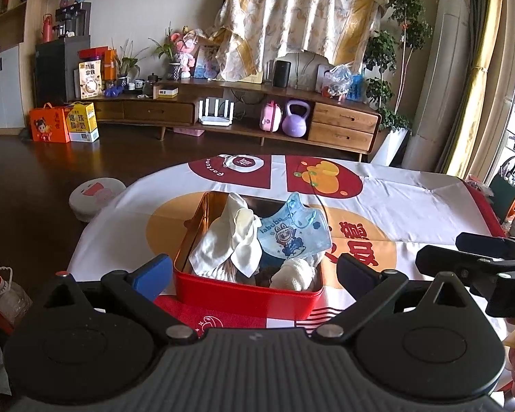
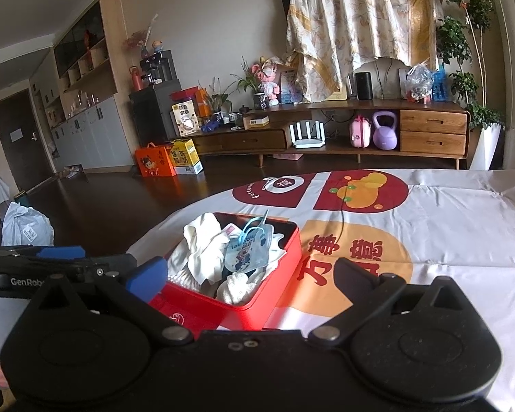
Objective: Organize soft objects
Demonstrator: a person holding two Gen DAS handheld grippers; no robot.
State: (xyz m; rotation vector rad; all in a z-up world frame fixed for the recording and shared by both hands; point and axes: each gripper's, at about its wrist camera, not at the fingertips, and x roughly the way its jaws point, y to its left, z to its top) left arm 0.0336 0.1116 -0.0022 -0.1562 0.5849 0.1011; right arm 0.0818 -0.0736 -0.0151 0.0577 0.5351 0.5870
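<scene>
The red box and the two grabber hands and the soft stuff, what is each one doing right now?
red box: open, no lid on, standing on the tablecloth.
white cloth: crumpled inside the box, sticking up above the rim.
blue face mask: lying on top of the pile in the box.
white knitted piece: tucked in the near corner of the box.
left gripper: open, empty.
right gripper: open, empty.

A purple kettlebell [image 1: 295, 118] sits under the sideboard [image 1: 223, 103], beside a pink case [image 1: 269, 116]; orange box [image 1: 49, 125] on floor.
</scene>
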